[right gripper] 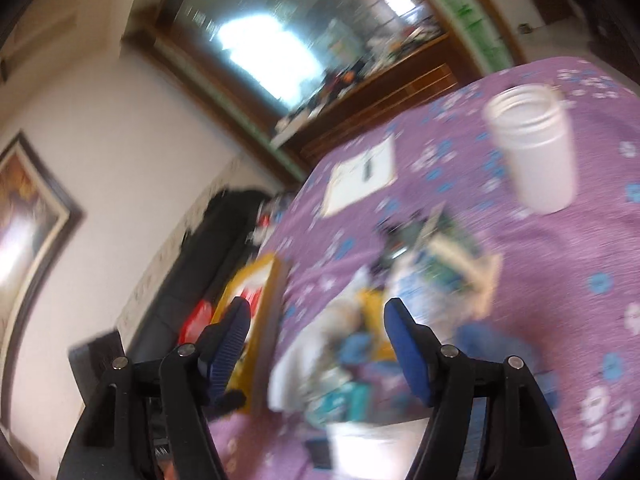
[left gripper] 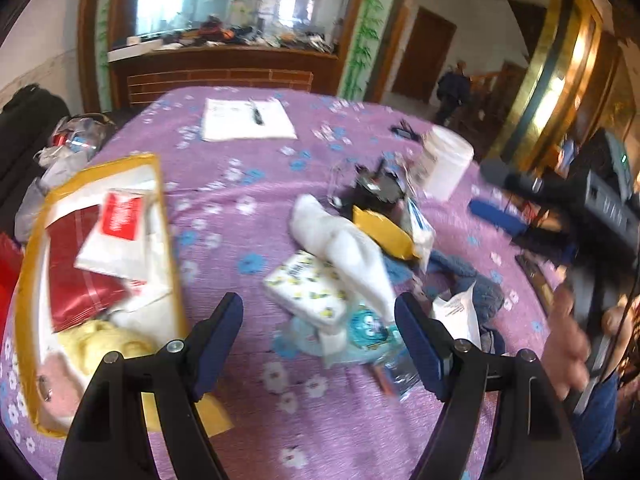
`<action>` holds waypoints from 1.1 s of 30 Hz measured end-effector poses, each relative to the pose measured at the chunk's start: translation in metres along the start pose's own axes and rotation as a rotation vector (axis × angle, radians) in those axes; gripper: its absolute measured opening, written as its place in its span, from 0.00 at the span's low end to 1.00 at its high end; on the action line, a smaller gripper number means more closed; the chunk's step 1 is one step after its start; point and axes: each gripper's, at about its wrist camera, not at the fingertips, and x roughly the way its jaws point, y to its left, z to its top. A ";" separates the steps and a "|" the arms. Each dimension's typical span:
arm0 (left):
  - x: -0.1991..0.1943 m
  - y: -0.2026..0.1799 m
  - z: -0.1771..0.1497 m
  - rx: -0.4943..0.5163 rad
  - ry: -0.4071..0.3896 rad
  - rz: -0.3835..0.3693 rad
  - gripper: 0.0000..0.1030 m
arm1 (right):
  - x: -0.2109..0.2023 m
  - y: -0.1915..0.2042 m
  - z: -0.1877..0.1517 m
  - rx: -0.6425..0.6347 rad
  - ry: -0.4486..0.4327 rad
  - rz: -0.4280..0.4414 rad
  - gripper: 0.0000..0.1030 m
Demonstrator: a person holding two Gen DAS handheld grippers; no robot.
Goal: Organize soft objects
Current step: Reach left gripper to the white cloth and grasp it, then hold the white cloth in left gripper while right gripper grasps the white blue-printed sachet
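Towel (left gripper: pixel 344 248) lies lengthwise toward left tongs (left gripper: pixel 319 324); left tongs agape, empty | right tongs (right gripper: pixel 318 326) likewise

- The tablecloth (left gripper: pixel 248 184) is purple cloth with flowers, soft and not shiny.
- The red packet (left gripper: pixel 76 280) in the yellow box (left gripper: pixel 36 224) looks shiny.
- The white jar (left gripper: pixel 448 162) is smooth plastic.
- The white sock (left gripper: pixel 340 248) is soft cloth.

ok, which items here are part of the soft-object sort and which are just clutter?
Job:
yellow-rimmed box
white cloth
patterned tissue pack
blue fabric

Clutter:
white jar
paper with pen
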 end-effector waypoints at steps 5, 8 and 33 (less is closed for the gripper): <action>0.023 -0.025 0.010 0.037 0.026 0.016 0.75 | -0.022 -0.032 0.013 0.151 -0.053 -0.007 0.74; 0.035 -0.029 0.019 0.033 0.018 0.115 0.76 | -0.023 -0.037 0.014 0.184 -0.060 -0.011 0.74; 0.066 0.003 0.042 -0.103 -0.112 -0.026 0.36 | 0.028 -0.061 0.005 0.141 0.070 -0.222 0.74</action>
